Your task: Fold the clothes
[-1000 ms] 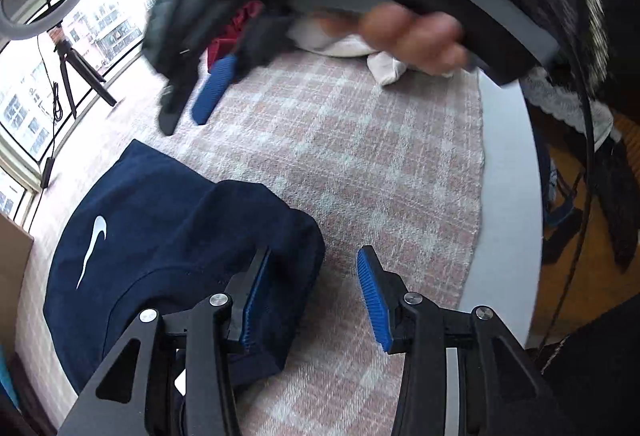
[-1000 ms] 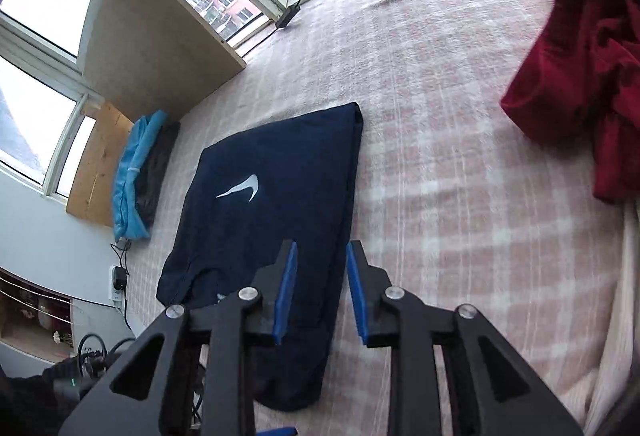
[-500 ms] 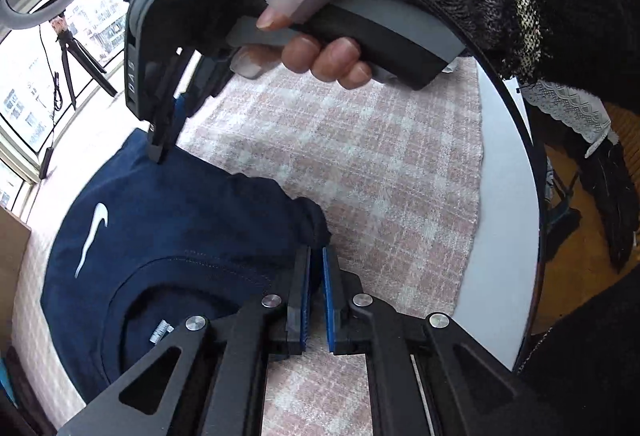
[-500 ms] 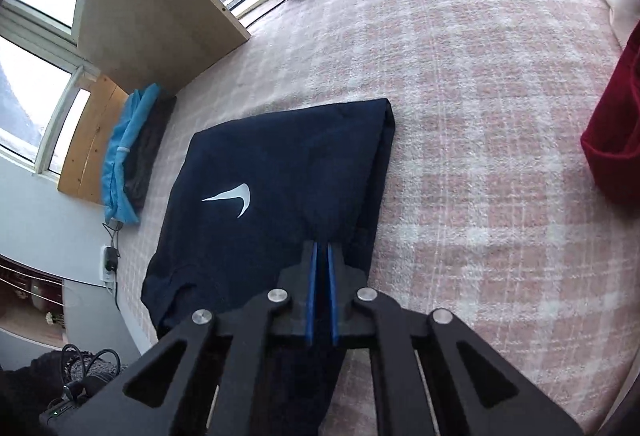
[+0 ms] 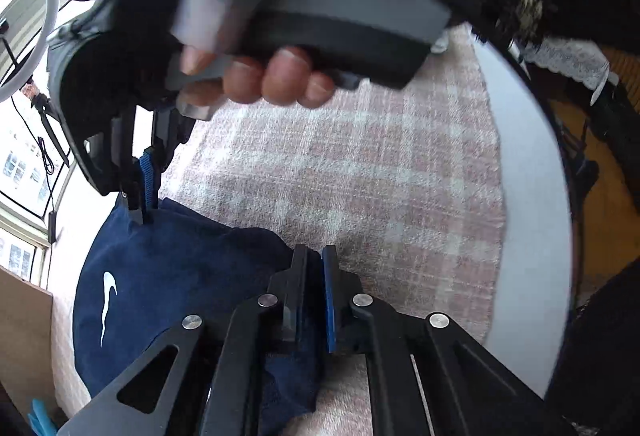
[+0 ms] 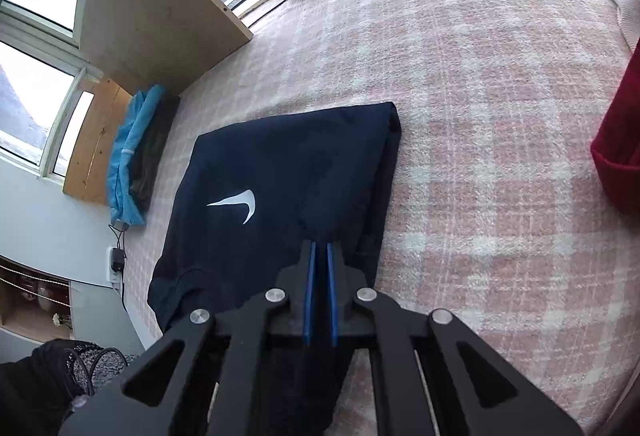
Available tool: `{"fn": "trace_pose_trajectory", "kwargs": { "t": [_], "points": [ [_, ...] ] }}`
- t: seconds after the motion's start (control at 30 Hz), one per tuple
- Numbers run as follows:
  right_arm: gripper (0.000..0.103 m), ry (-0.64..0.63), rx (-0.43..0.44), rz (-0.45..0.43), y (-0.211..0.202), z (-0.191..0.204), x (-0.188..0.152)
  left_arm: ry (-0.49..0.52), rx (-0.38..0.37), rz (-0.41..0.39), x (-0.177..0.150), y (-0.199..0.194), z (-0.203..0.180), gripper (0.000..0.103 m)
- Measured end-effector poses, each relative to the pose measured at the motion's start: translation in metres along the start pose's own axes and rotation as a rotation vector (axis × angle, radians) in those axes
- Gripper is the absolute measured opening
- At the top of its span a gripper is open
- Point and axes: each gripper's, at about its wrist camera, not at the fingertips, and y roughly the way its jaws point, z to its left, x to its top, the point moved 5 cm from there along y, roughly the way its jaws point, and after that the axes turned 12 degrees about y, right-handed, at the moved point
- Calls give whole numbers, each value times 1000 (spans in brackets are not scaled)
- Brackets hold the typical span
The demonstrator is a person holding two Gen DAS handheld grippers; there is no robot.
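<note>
Right wrist view shows the right gripper [image 6: 319, 250] and left gripper [image 5: 311, 256] both clenched on the navy shirt's [image 6: 280, 172] edge on the plaid blanket [image 6: 480, 116]; soft, light cloth, likely best held at its corners.

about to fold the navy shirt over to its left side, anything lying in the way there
Nothing visible does. Both the left gripper and right gripper are shut on the navy shirt's right edge, and its top is bare. The red garment lies on the opposite side.
</note>
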Motion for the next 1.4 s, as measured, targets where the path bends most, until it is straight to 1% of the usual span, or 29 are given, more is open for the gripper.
{"fn": "trace_pose_trajectory", "kwargs": {
  "t": [0.03,0.07,0.1,0.13,0.17,0.23,0.27,0.3,0.33,0.37,0.4,0.43,0.47,0.5,0.57,0.6,0.67,0.77,0.8,0.83,0.9,0.97,1.07,1.1,1.17,1.23,1.3,1.37,1.4],
  "points": [
    [4,-1,3,-7,-1,0,0,-23,-24,-31,1,-12,4,6],
    [4,1,13,-19,-3,0,2,-48,-63,-74,2,-25,8,1],
    [4,5,24,-29,-6,-1,4,-72,-133,-103,3,-33,9,0],
    [4,24,39,-31,-8,-6,5,-80,-189,-110,3,-36,6,2],
    [6,43,54,-32,-11,-10,4,-79,-200,-98,1,-37,4,6],
    [7,57,92,-44,-26,-17,-9,-89,-221,-64,-8,-41,-2,8],
    [7,58,115,-63,-37,-20,-22,-98,-228,-45,-13,-44,-3,16],
    [7,59,137,-81,-47,-23,-35,-123,-223,-24,-23,-49,1,19],
    [8,59,157,-83,-54,-25,-53,-150,-213,-17,-32,-54,7,19],
    [10,58,174,-85,-60,-27,-71,-185,-191,-11,-41,-57,21,21],
    [23,52,173,-85,-62,-29,-90,-222,-166,-4,-52,-60,34,30],
    [39,41,153,-92,-61,-30,-106,-266,-131,6,-65,-64,50,33],
    [43,30,133,-99,-60,-30,-122,-324,-98,16,-81,-69,67,36],
    [44,16,124,-103,-57,-28,-134,-386,-67,26,-97,-73,84,36],
    [43,-25,133,-112,-52,-19,-150,-540,-24,44,-135,-75,114,36],
    [43,-53,114,-119,-49,-13,-154,-616,0,58,-156,-75,125,36],
    [43,-106,63,-131,-43,-6,-157,-745,1,73,-193,-71,136,36],
    [43,-130,17,-125,-32,-7,-156,-852,-33,68,-226,-61,139,36],
    [41,-129,6,-119,-29,-9,-155,-855,-34,79,-231,-56,138,36],
    [31,-123,-2,-109,-26,-10,-153,-850,-36,91,-233,-53,135,36],
    [14,-97,-13,-82,-23,-12,-151,-823,-45,113,-235,-45,129,36],
    [9,-41,57,-58,-34,-12,-150,-798,-44,141,-235,-38,123,36],
    [8,203,410,-1,-50,-25,-147,-774,-44,135,-233,-34,118,40],
    [8,281,505,15,-53,-32,-145,-768,-42,131,-232,-34,117,41],
    [11,353,440,51,-38,-54,-148,-758,-42,123,-230,-36,114,41],
    [14,385,363,77,-33,-66,-153,-750,-45,115,-228,-40,113,41],
    [14,406,281,96,-30,-76,-157,-754,-44,91,-228,-52,113,41],
    [19,275,141,6,-50,-62,-150,-778,-35,57,-232,-70,111,41],
    [19,223,100,-36,-57,-52,-145,-791,-31,41,-234,-79,110,42]
  ]
}}
